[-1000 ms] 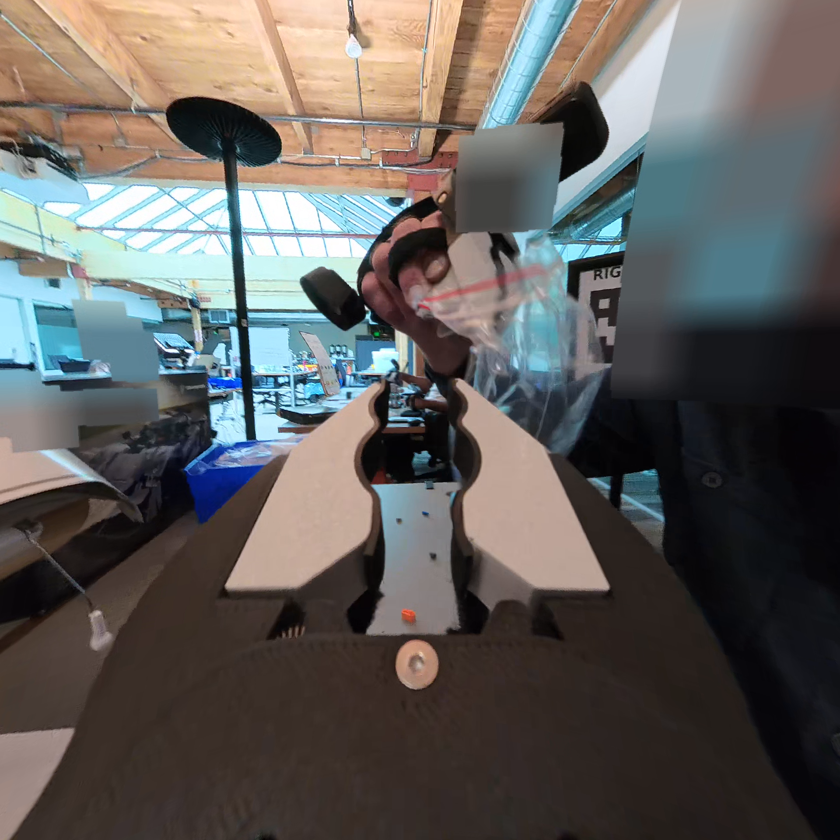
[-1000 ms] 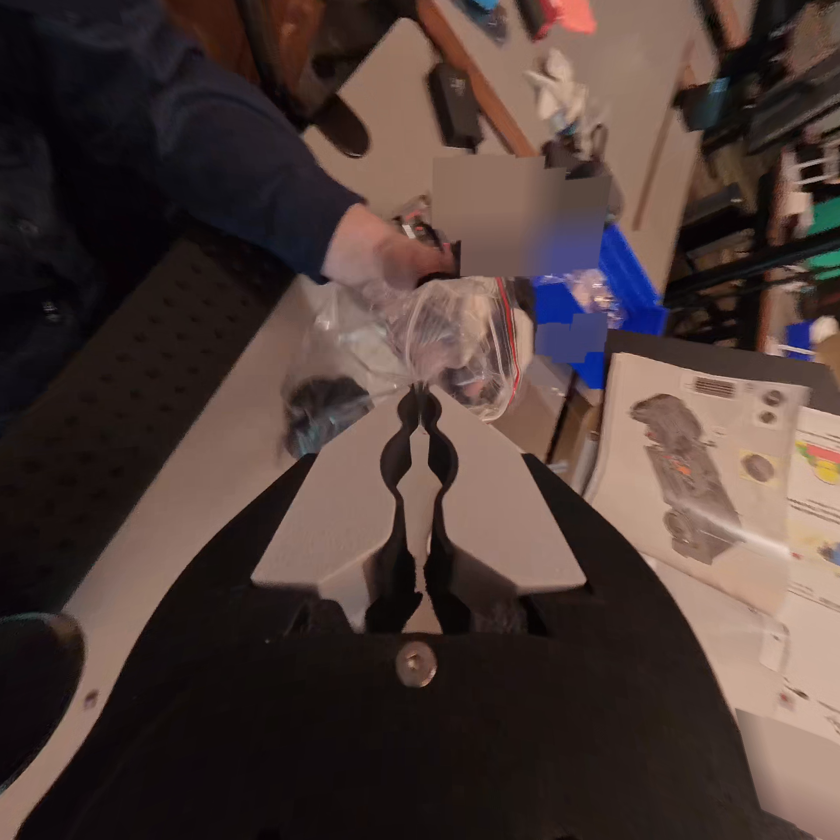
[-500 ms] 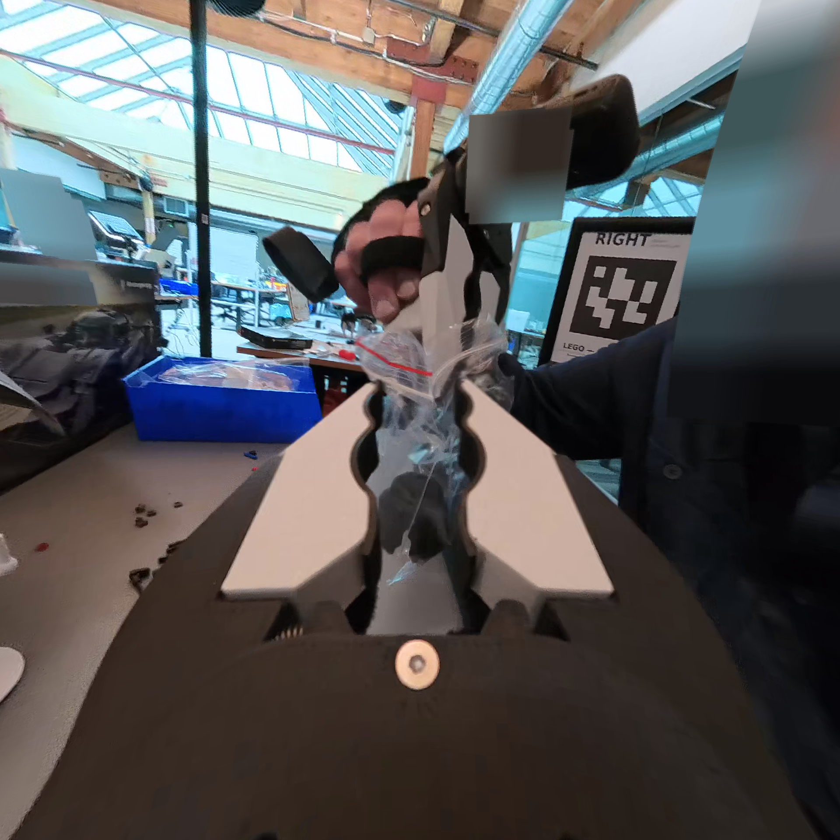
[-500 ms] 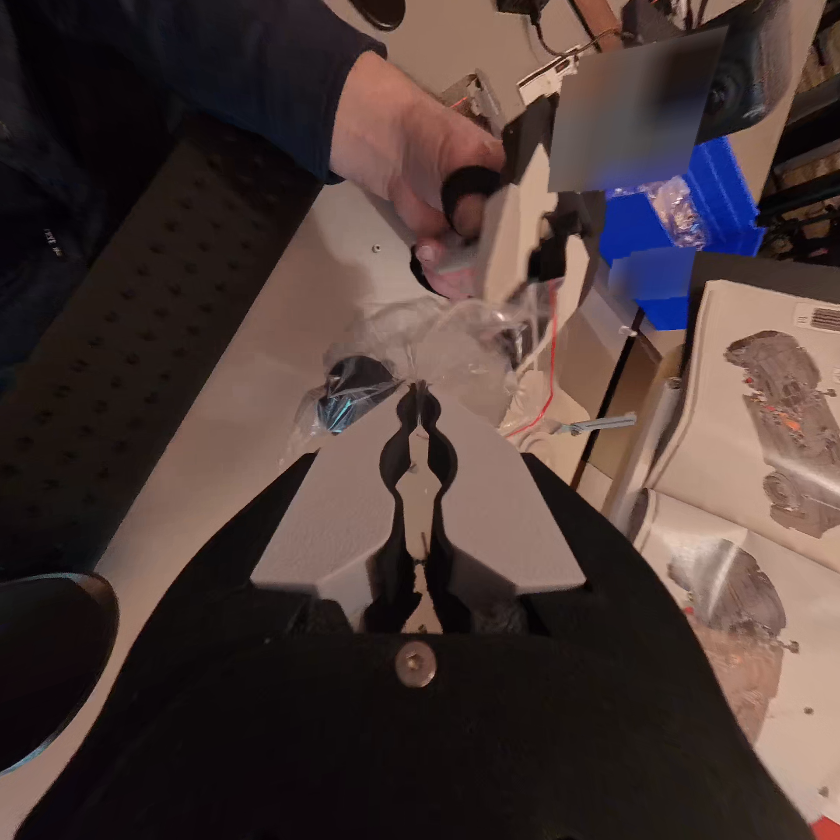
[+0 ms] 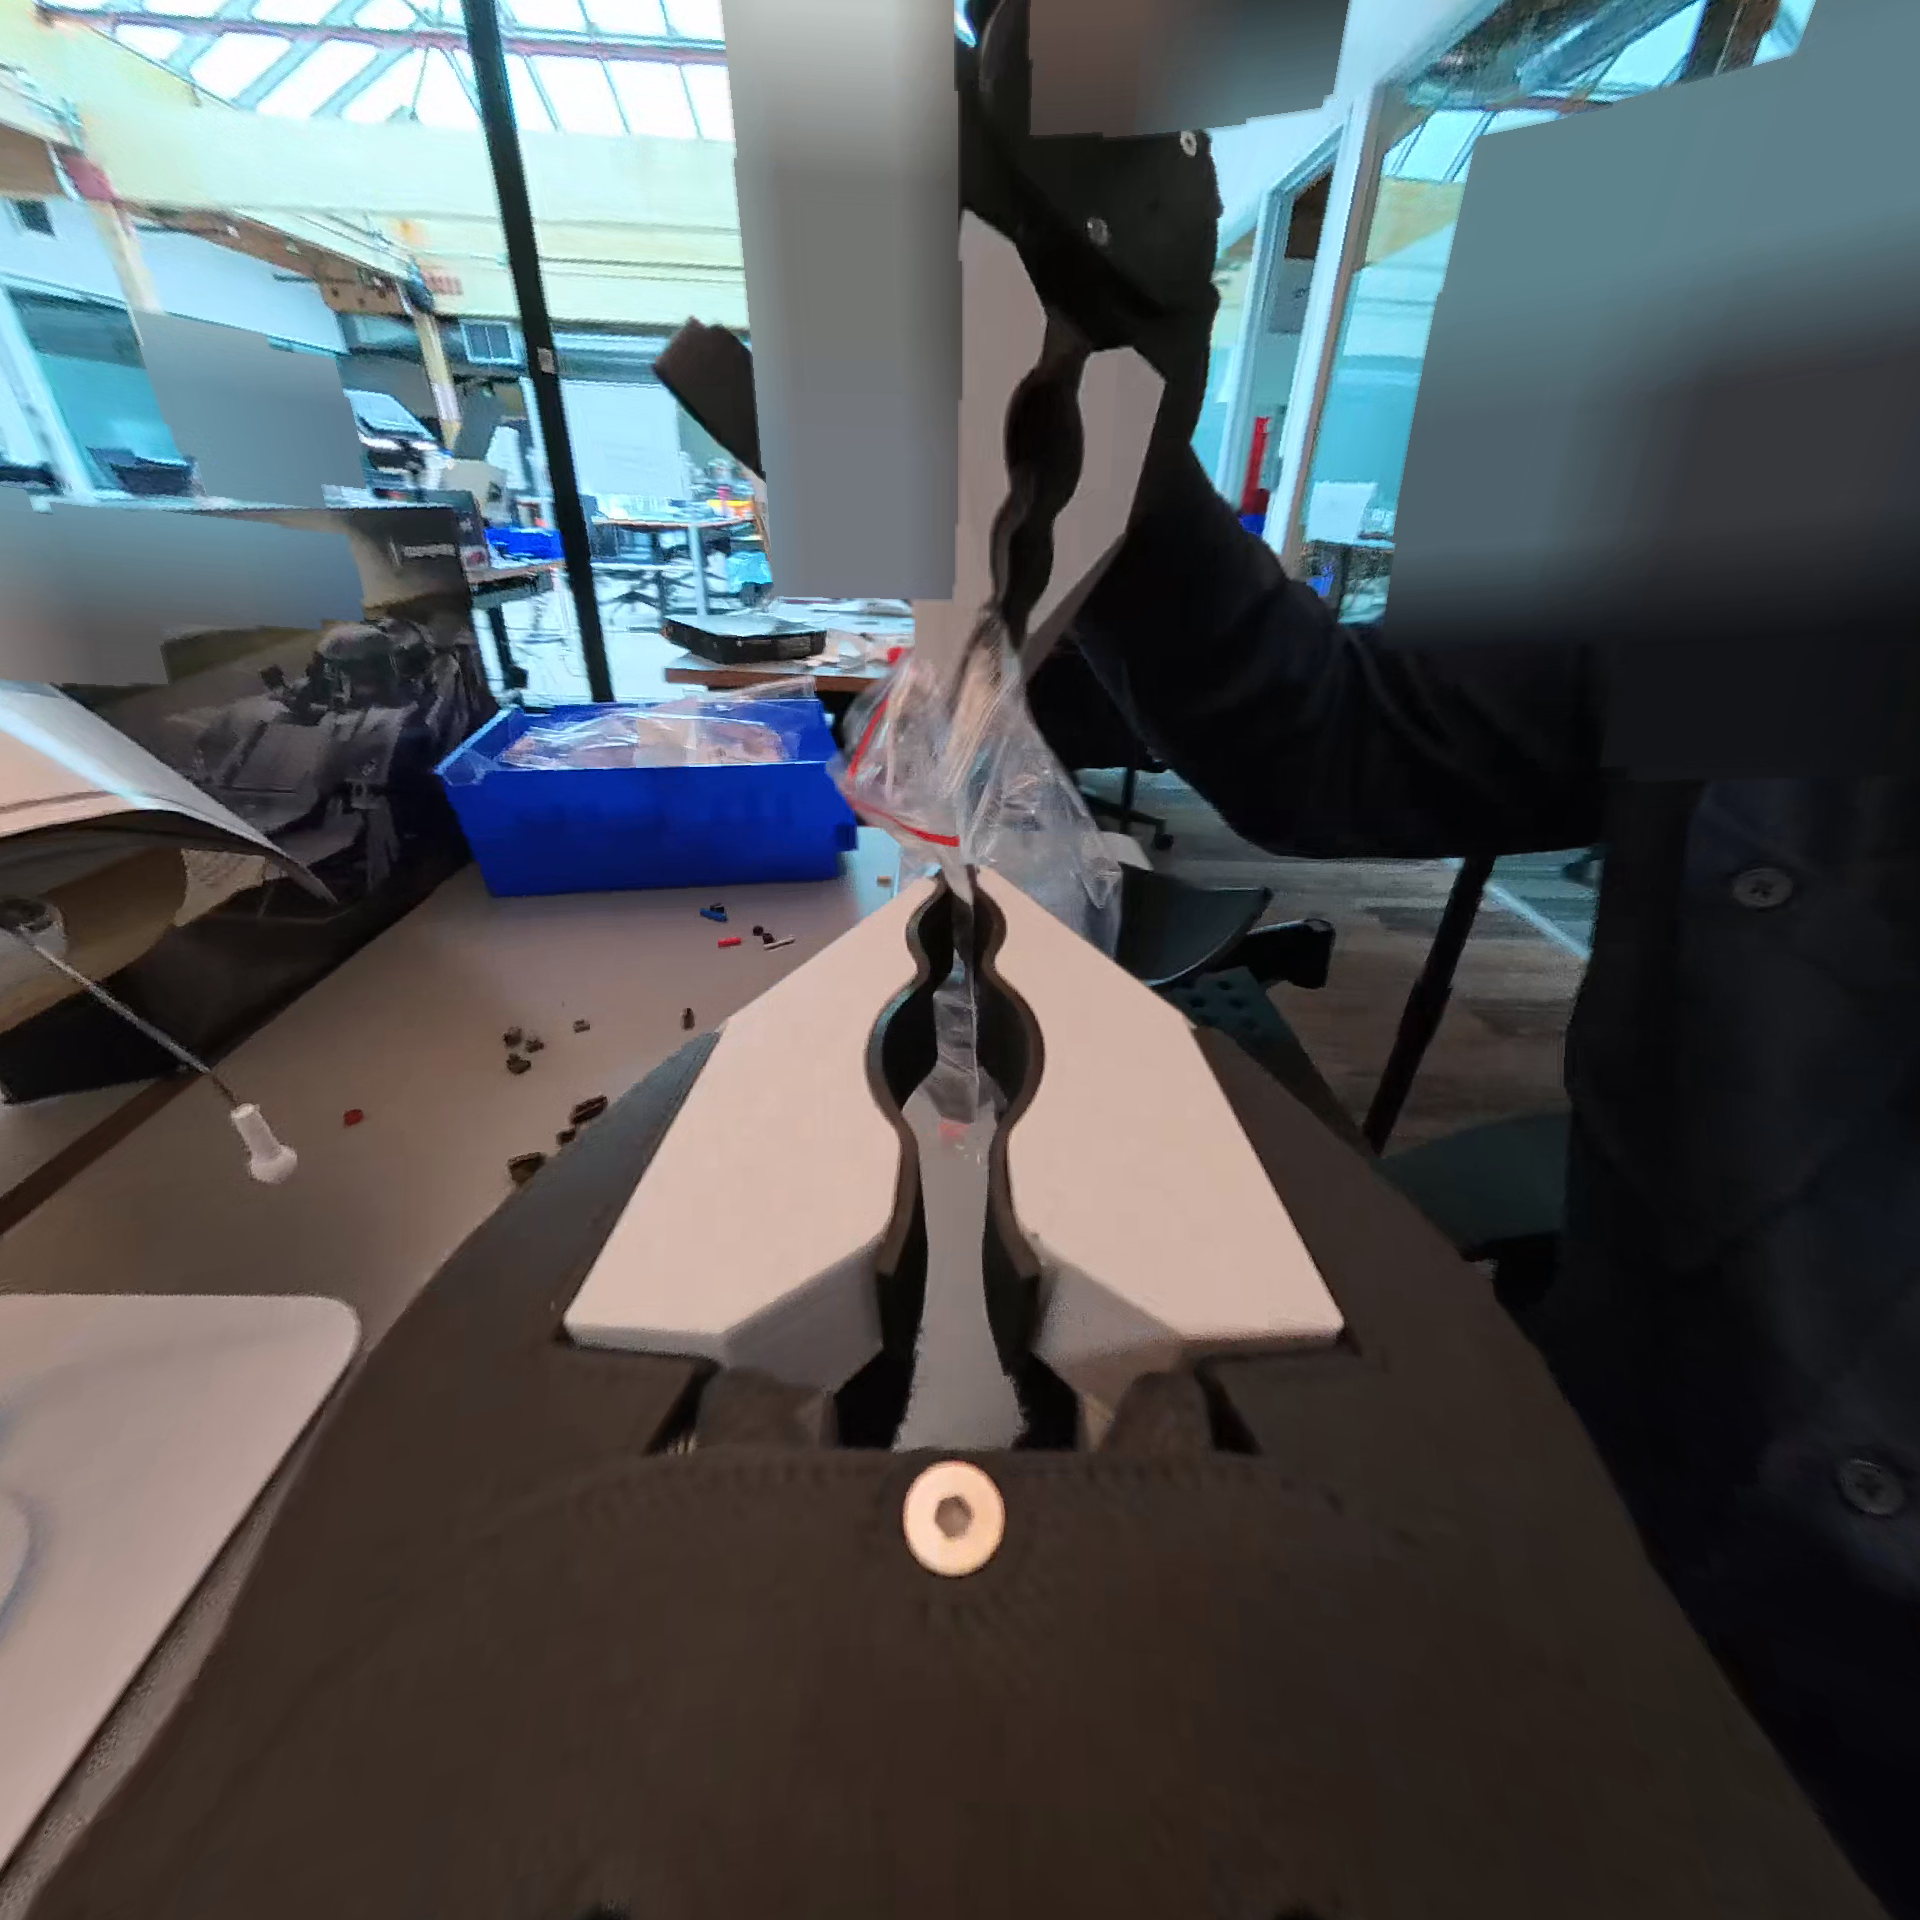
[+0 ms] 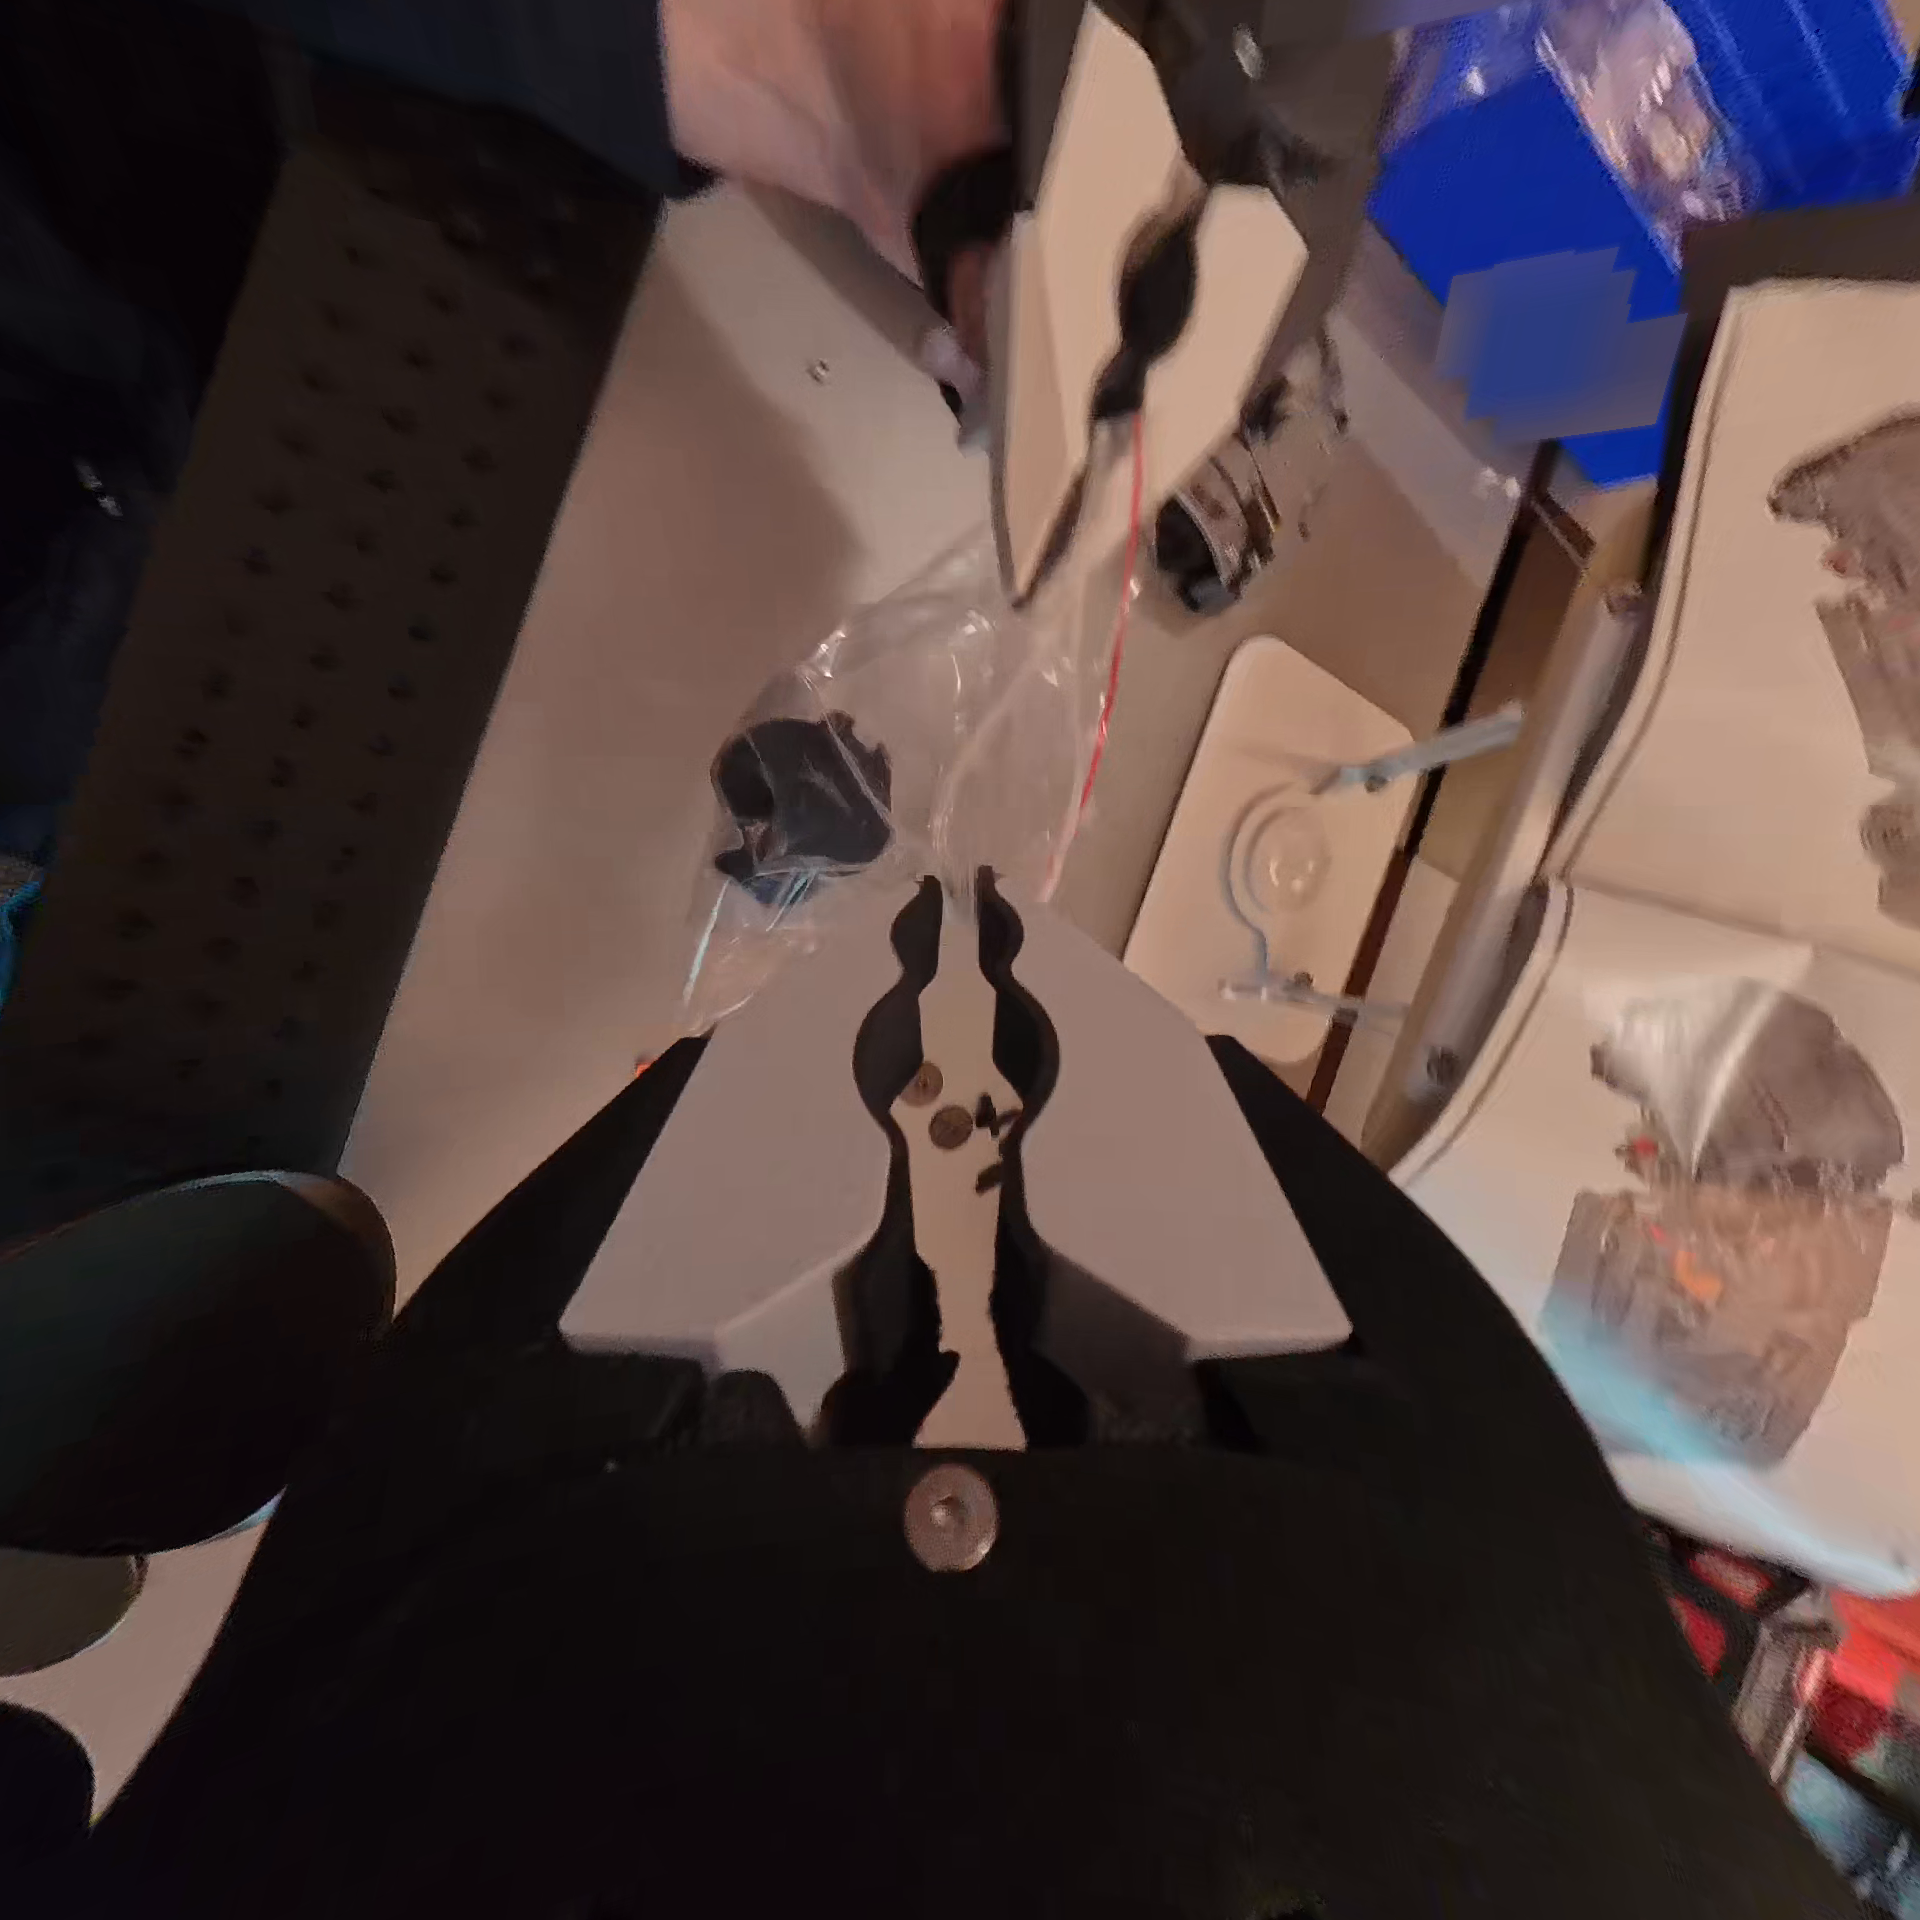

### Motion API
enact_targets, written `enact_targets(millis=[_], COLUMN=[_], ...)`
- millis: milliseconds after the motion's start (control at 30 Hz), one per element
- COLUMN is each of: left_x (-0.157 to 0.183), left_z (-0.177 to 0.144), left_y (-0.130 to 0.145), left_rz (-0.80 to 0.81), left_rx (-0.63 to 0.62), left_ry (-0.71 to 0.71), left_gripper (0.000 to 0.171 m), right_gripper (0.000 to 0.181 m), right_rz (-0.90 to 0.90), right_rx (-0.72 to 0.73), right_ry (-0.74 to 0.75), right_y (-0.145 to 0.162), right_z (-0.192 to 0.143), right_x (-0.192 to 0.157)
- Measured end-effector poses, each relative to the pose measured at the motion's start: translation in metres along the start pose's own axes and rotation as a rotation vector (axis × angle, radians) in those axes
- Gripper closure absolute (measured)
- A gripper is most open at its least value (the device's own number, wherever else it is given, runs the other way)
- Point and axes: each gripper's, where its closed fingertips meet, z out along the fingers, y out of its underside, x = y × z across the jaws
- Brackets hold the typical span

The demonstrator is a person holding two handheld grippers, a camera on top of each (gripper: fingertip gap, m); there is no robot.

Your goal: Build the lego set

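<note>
Two grippers are working one clear plastic bag [image 5: 966, 769] above the desk [image 5: 623, 966]. The left gripper [image 5: 961, 883] is pinching the bag's film, its jaws drawn to a very narrow seam with the film running between the tips. In the right wrist view the same jaws are standing closed, with the bag's red zip line coming out at the tips.

The right gripper [image 6: 961, 888] is showing a narrow gap between its jaws in its own view, with the film lying against one tip. In the left wrist view the bag's top is bunching just at those tips. Whether it is gripping the film cannot be told.

The bag is hanging between the two grippers, stretched. Its lower part is resting on or just over the desk and is carrying a clump of black Lego pieces [image 6: 800, 790].

Several loose Lego pieces [image 5: 540, 1049], dark and red, are lying scattered on the desk. A few small round grey pieces [image 6: 945, 1117] are showing through the right gripper's gap. A blue bin [image 5: 644, 810] holding more bags is standing at the far edge. An open instruction booklet [image 6: 1714, 1195] is lying beside the bag. A person's hand [image 6: 831, 104] is holding the left gripper.
</note>
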Motion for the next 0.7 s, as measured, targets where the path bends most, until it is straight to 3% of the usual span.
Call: enact_targets(millis=[67, 133, 200, 267, 367, 500, 567, 700], left_x=[-0.003, -0.001, 0.002, 0.004, 0.004, 0.002, 0.005, 0.004], left_z=[-0.005, -0.009, -0.01, -0.009, -0.005, 0.0, 0.003, 0.004], left_y=[0.001, -0.003, -0.006, -0.008, -0.002, 0.006, 0.006, 0.008], left_rz=[0.023, 0.062, 0.102, 0.109, 0.123, 0.126, 0.125, 0.126], left_rx=[-0.004, 0.024, 0.031, 0.038, 0.001, -0.04, -0.041, -0.05], left_ry=[-0.033, -0.041, -0.048, -0.04, -0.053, -0.064, -0.047, -0.051], left_gripper=[0.171, 0.171, 0.171, 0.171, 0.171, 0.171, 0.171, 0.171], right_gripper=[0.169, 0.161, 0.148, 0.14, 0.132, 0.14, 0.158, 0.165], right_rz=[0.059, 0.239, 0.444, 0.583, 0.68, 0.66, 0.658, 0.694], right_rx=[0.034, 0.186, 0.34, 0.49, 0.566, 0.558, 0.537, 0.632], right_ry=[0.054, 0.033, -0.032, -0.194, -0.349, -0.395, -0.36, -0.433], right_y=[0.006, -0.001, -0.002, -0.007, -0.015, -0.028, -0.025, -0.026], right_z=[-0.005, -0.01, -0.007, 0.001, 0.018, 0.033, 0.039, 0.03], right_x=[0.008, 0.013, 0.018, 0.01, -0.007, -0.025, -0.025, -0.024])
